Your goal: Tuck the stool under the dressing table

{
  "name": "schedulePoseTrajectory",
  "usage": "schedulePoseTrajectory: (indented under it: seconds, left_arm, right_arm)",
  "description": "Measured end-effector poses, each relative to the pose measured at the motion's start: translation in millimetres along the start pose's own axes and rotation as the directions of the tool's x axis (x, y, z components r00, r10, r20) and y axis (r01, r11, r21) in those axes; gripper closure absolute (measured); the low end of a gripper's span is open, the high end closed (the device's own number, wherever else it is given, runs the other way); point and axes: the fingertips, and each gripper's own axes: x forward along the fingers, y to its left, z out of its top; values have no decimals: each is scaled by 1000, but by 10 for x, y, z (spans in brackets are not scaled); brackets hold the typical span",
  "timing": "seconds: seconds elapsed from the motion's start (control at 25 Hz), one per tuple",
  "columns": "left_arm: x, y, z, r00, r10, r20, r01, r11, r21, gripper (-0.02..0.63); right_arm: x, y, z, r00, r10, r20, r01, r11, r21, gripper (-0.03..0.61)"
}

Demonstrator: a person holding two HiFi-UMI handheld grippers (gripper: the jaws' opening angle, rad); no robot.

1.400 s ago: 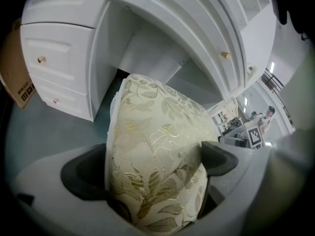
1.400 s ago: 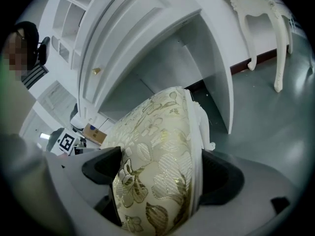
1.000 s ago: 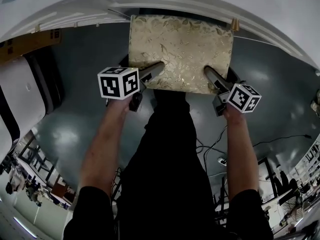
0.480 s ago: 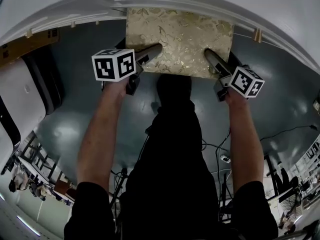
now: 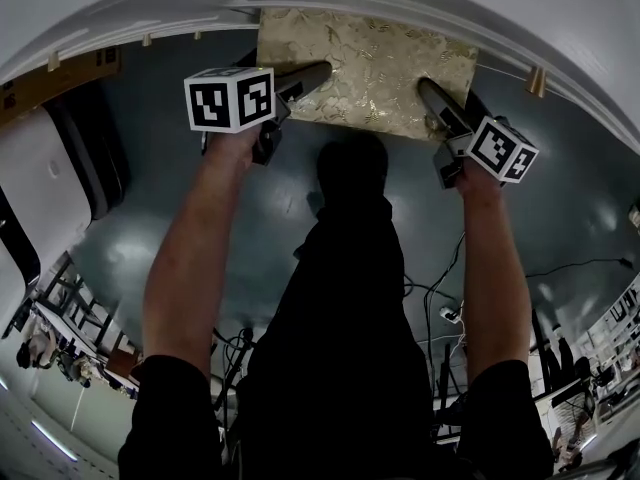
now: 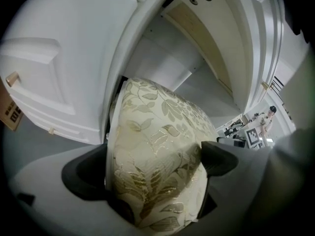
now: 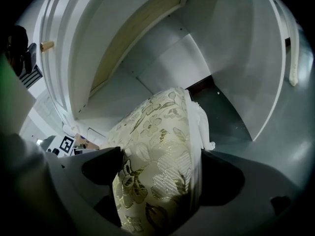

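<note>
Grip is kept on the stool (image 5: 365, 63) from both sides: the left gripper (image 5: 312, 74) is closed over the near left edge of its gold-leafed seat, the right gripper (image 5: 430, 92) over the near right edge. In each gripper view, padded fabric is seen squeezed between the jaws. The stool is found part-way under the dressing table (image 5: 420, 3), its far edge beneath the white top and its near half out over the grey floor (image 5: 250, 218).

Skew is judged the chief risk. The seat appears slightly turned against the table's front line, so one corner or a leg could be caught on the side of the opening if both sides are not driven evenly. In the left gripper view the seat's left flank is seen just beside the white drawer unit (image 6: 64, 73), so little room is left there for scraping to be avoided.

Slip is the second risk: only soft padding is pinched, and it could be pulled through the jaws if the legs drag.

Cables (image 5: 440, 278) lie near the feet and could be snagged as a step is taken
</note>
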Motion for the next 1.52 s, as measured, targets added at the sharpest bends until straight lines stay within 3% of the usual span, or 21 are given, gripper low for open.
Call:
schedulePoseTrajectory:
  seconds: [0.2,0.32,0.6,0.64,0.68,0.72,0.76,0.88,0.96,1.04,1.36,1.52]
  left_arm:
    - [58,31,-135,1000,-11,-1,11,1000,-20,32]
    - [70,84,-146,1000,-13,21,13,1000,-27,34]
    - [-412,118,58,976,55,211,-63,998,28,41]
    - [-492,98,11,973,60,224,-71,996,45,58]
    - [-562,71,-46,970,63,233,-80,995,66,129]
    - [-618,42,-110,969,67,239,-90,992,88,233]
    - [-661,14,-174,968,72,241,-100,989,108,287]
    - [-763,-72,-322,965,96,245,-134,981,142,403]
    - [-821,-136,-383,960,107,257,-143,982,125,498]
    - [-828,-178,-450,961,119,249,-149,983,108,550]
    - [-696,-207,-795,977,150,152,-169,979,115,584]
    - [-598,-120,-873,980,163,110,-177,975,135,588]
  right_arm:
    - [12,-69,-52,998,-4,-63,2,999,-32,103]
    - [-31,-78,3,999,-34,-35,31,997,-75,104]
    - [-441,232,15,998,-57,42,67,946,-316,111]
    - [-507,273,-28,998,-53,42,64,943,-325,123]
    - [-566,291,-72,998,-55,42,66,941,-332,164]
    - [-616,290,-113,997,-62,42,73,937,-341,293]
    - [-655,279,-150,997,-73,40,82,933,-350,427]
    - [-752,287,-216,996,-79,28,84,931,-355,445]
    - [-814,320,-238,997,-73,19,75,933,-353,445]
    - [-834,341,-274,997,-71,5,68,933,-352,445]
    - [-746,286,-696,992,-103,-69,79,956,-281,445]
    - [-675,188,-745,987,-150,-64,126,949,-287,494]
